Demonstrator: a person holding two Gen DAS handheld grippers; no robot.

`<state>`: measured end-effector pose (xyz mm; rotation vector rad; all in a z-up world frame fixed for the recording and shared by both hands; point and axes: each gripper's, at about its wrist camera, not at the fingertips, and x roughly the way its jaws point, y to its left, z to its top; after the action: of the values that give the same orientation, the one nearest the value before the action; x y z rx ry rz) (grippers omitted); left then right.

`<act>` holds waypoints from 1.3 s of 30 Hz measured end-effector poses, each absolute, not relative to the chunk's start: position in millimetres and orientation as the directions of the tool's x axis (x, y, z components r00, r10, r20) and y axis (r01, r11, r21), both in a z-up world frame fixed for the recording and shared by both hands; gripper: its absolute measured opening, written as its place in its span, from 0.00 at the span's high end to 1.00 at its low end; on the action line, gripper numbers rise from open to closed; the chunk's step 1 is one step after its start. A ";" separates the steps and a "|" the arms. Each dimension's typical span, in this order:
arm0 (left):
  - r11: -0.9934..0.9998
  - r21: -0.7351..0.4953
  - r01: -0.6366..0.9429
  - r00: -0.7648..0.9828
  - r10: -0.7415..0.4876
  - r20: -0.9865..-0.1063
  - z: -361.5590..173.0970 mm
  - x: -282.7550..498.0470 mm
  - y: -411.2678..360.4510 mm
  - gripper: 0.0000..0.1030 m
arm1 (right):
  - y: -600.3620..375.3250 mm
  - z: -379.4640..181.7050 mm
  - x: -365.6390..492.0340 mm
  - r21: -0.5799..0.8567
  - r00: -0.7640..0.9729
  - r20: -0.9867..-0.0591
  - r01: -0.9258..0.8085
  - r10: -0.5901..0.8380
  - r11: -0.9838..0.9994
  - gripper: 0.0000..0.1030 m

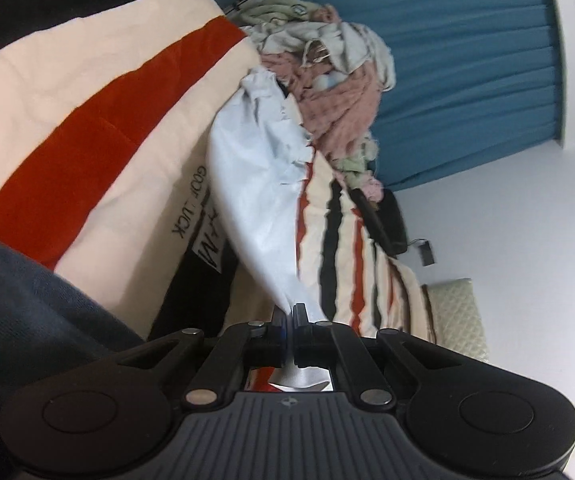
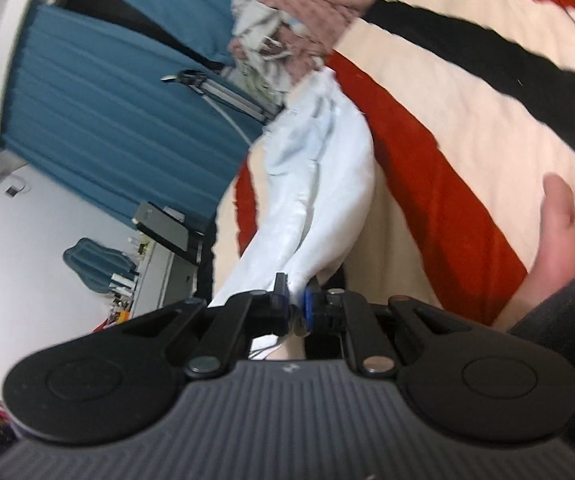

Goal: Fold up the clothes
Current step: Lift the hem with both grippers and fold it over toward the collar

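A pale blue garment [image 1: 255, 184] with frayed hems is stretched in the air above the striped blanket [image 1: 87, 92]. My left gripper [image 1: 289, 314] is shut on one end of it. In the right wrist view my right gripper [image 2: 296, 294] is shut on another part of the same pale blue garment [image 2: 319, 184], which runs away from the fingers toward a pile of crumpled clothes [image 2: 299, 8]. The pile of pink, grey and green clothes [image 1: 327, 64] lies at the garment's far end on the blanket [image 2: 467, 92].
Blue curtains [image 1: 467, 60] hang behind the pile. A white wall [image 1: 527, 220], a patterned cushion [image 1: 455, 312] and a dark device [image 1: 391, 216] lie to the right. A bare foot [image 2: 559, 224] rests on the blanket. A desk with clutter [image 2: 159, 264] stands at left.
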<state>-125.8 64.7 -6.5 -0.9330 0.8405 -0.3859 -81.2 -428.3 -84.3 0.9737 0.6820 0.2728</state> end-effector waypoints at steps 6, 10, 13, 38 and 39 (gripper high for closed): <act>0.629 -0.773 -0.083 0.684 -0.528 -0.504 8.5 -56.4 45.3 0.97 | -425.0 -93.6 -7.6 0.860 0.774 -0.405 0.141 0.487 0.491 0.89; 0.690 -0.720 -0.077 0.732 -0.451 -0.511 14.8 2.6 30.3 0.97 | -415.1 -83.6 56.1 0.826 0.794 -0.414 0.122 0.446 0.550 0.89; 0.710 -0.702 -0.064 0.752 -0.428 -0.501 17.2 43.3 22.4 0.97 | -407.2 -82.6 102.8 0.786 0.808 -0.429 0.113 0.405 0.608 0.89; 0.931 -0.339 0.132 0.763 -0.314 -0.565 -74.5 212.1 -36.3 0.38 | -364.4 -145.6 235.9 0.479 0.843 -0.433 -0.085 0.319 0.874 0.17; 0.935 -0.324 0.144 0.772 -0.311 -0.555 -69.5 203.5 -37.2 0.33 | -361.2 -139.6 227.9 0.462 0.854 -0.415 -0.100 0.315 0.881 0.18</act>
<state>203.5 -37.2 -69.5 -0.2711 0.6445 -0.2500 227.9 -361.2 -139.6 0.4440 0.5043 0.2261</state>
